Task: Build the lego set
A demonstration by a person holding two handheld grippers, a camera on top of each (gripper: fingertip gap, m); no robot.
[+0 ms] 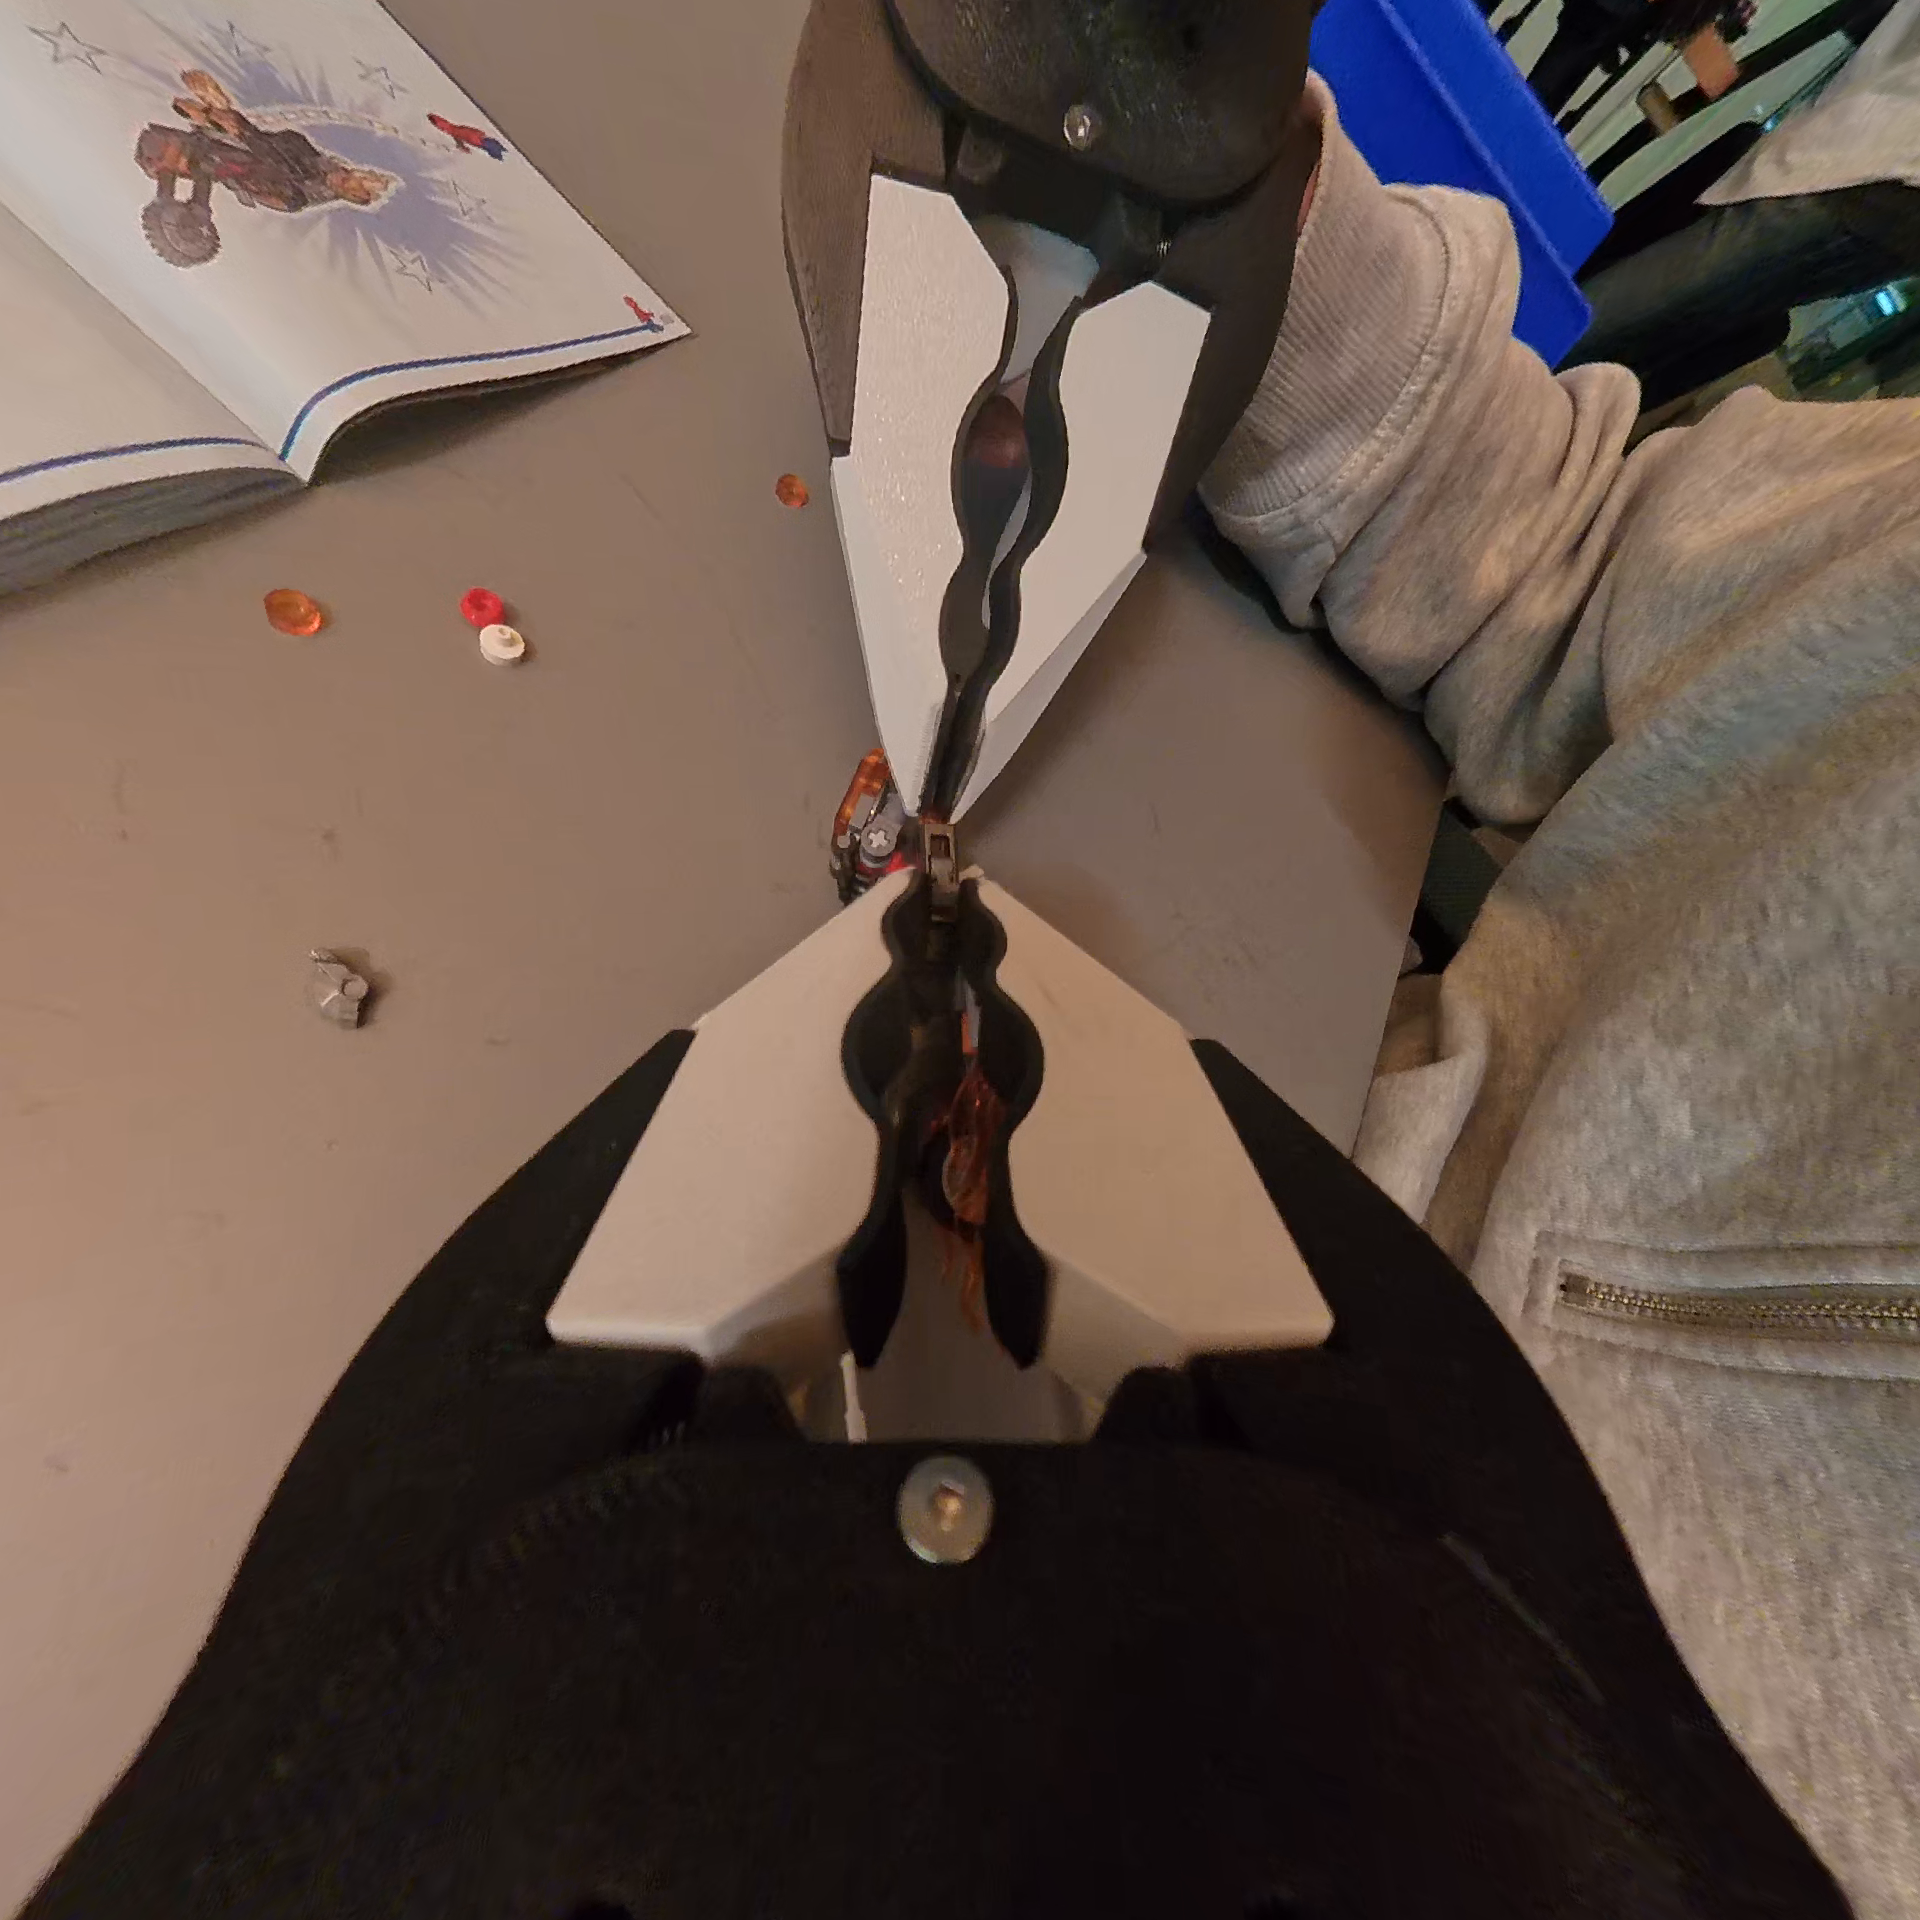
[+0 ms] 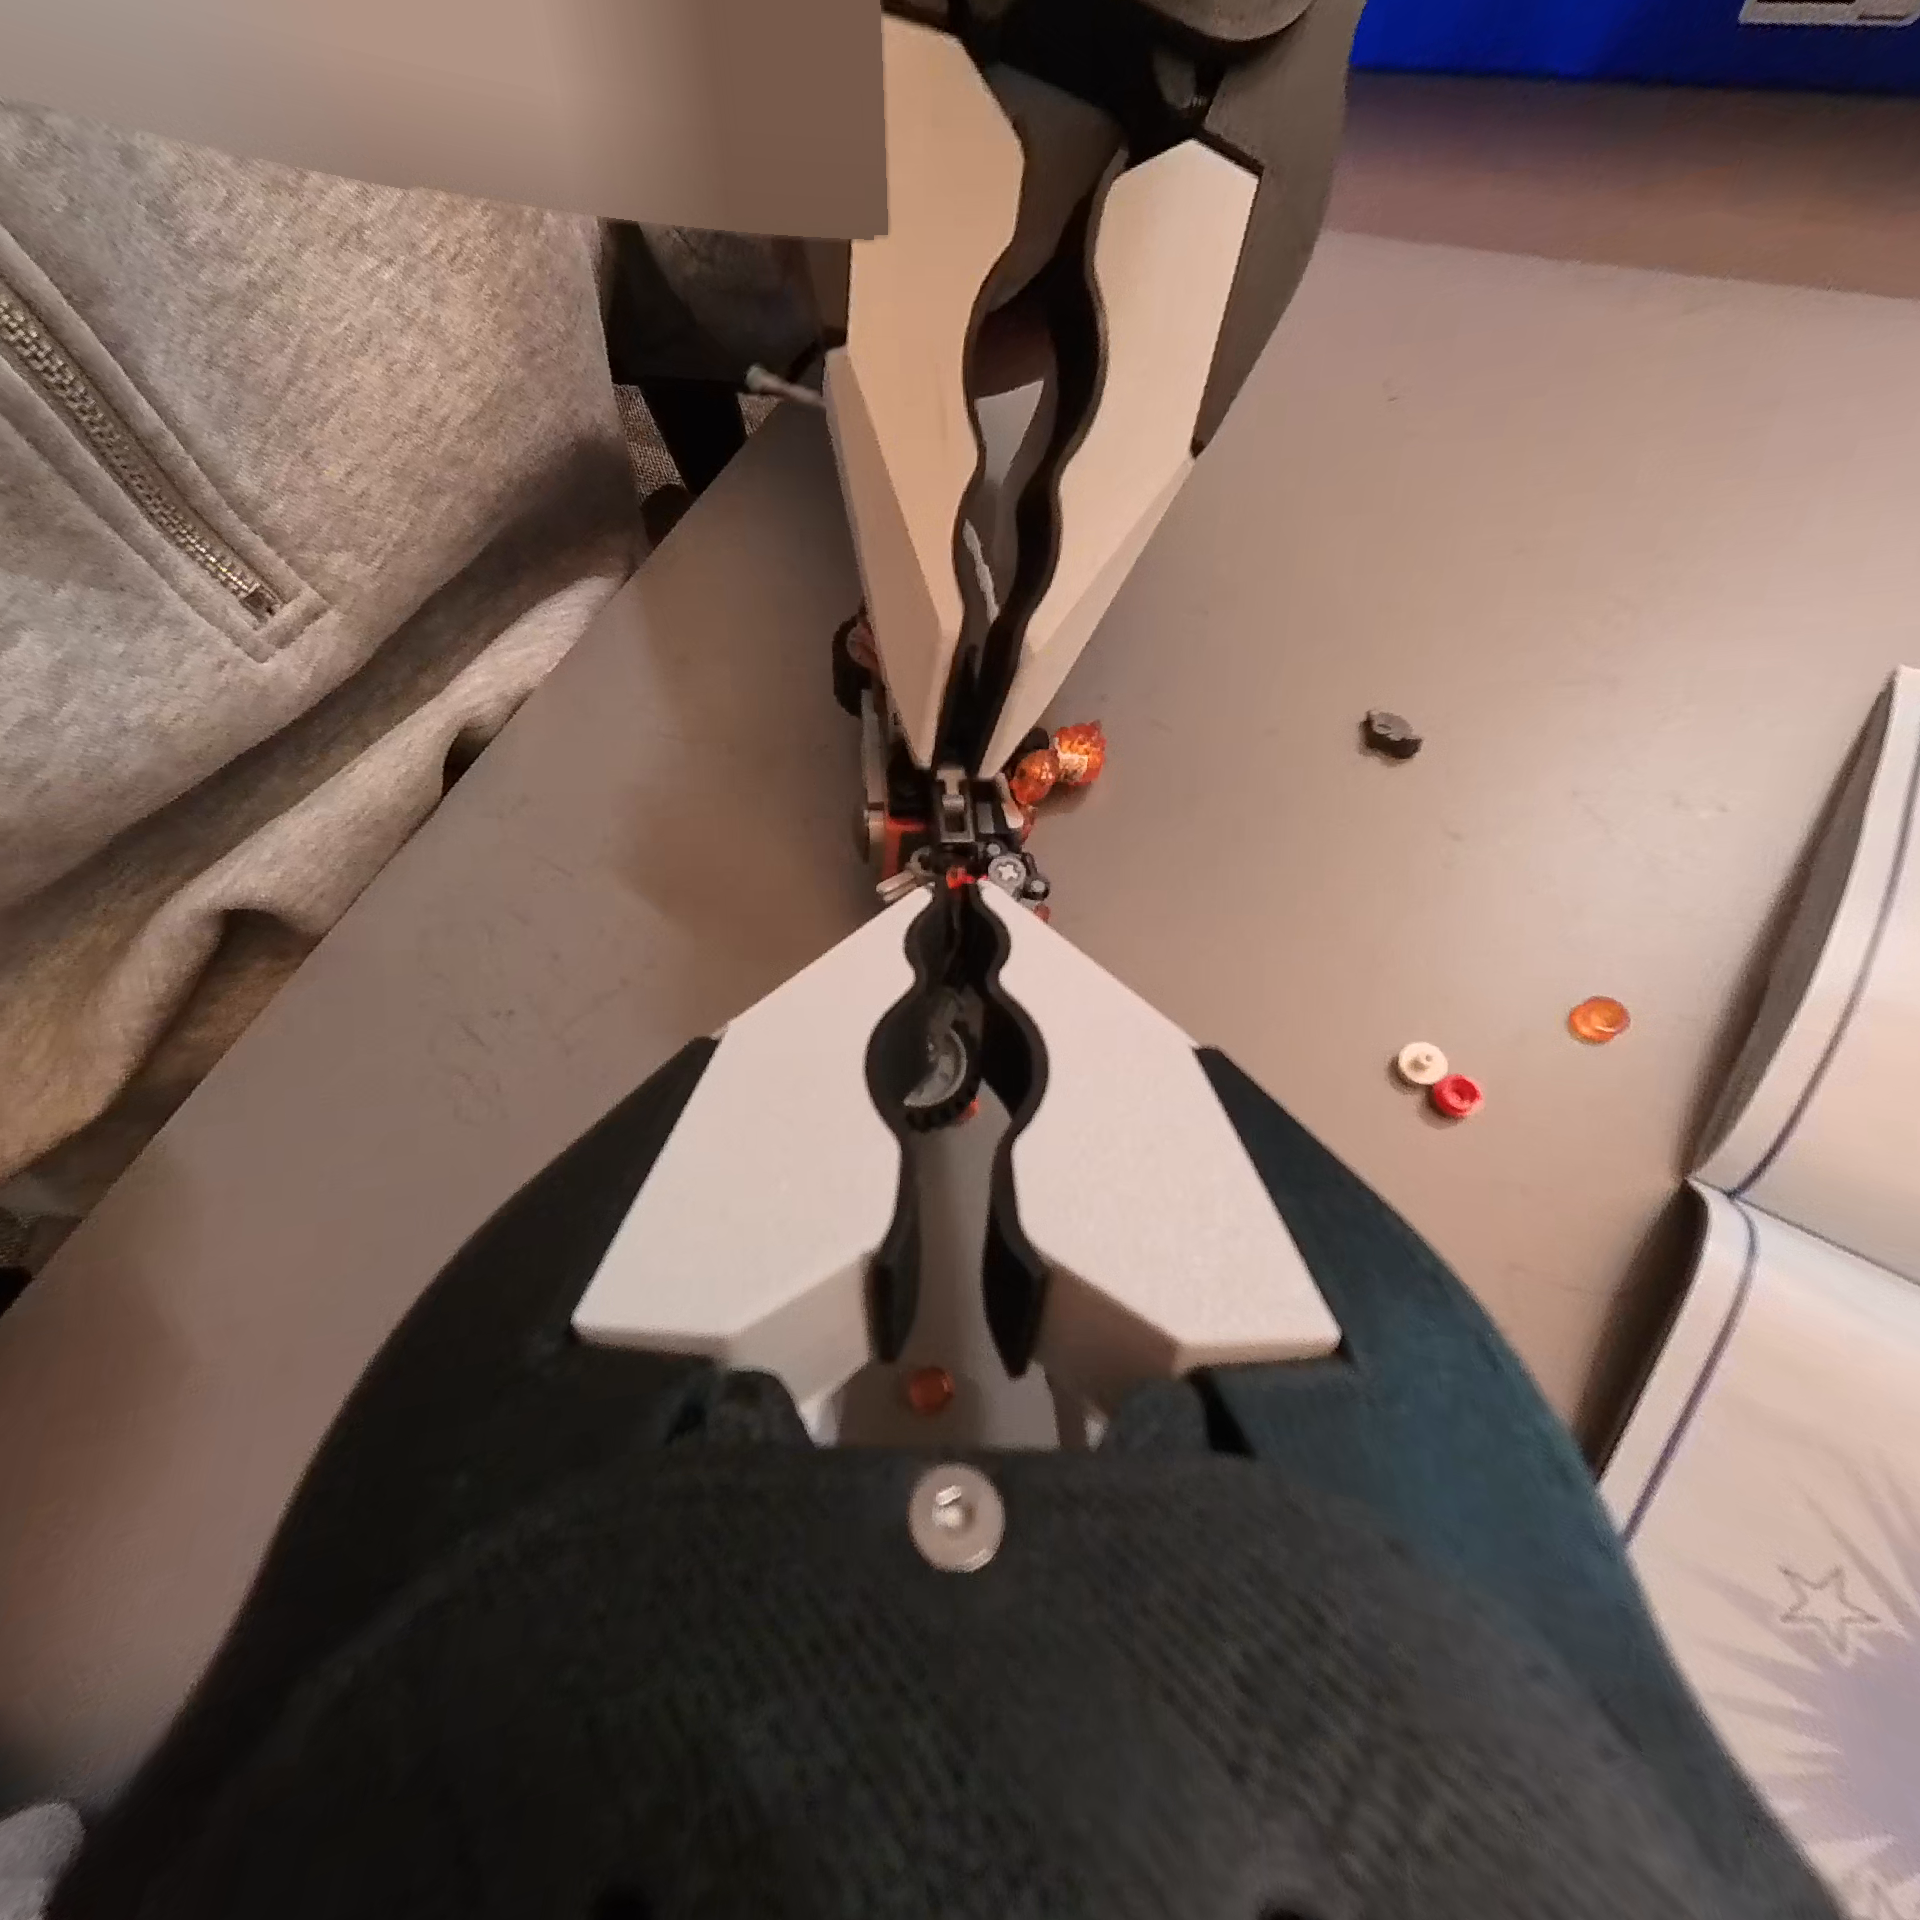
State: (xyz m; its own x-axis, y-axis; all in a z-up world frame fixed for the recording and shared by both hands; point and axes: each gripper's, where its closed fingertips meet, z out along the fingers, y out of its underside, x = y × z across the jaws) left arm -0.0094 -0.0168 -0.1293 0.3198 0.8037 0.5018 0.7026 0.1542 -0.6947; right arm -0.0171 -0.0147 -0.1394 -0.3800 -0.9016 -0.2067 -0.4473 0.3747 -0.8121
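Lego model (image 1: 883, 831) btwn tools; booklet (image 1: 260, 312) behind loose studs (image 1: 488, 623).

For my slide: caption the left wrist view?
Both tongs shut tip to tip on a small lego model above the table.

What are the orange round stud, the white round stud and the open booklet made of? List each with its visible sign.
Orange round stud: looks like translucent glossy plastic; light glows through it.
White round stud: probably opaque moulded plastic, smooth with a slight sheen.
Open booklet: printed paper, seemingly semi-gloss; thin stacked page edges show along its side.
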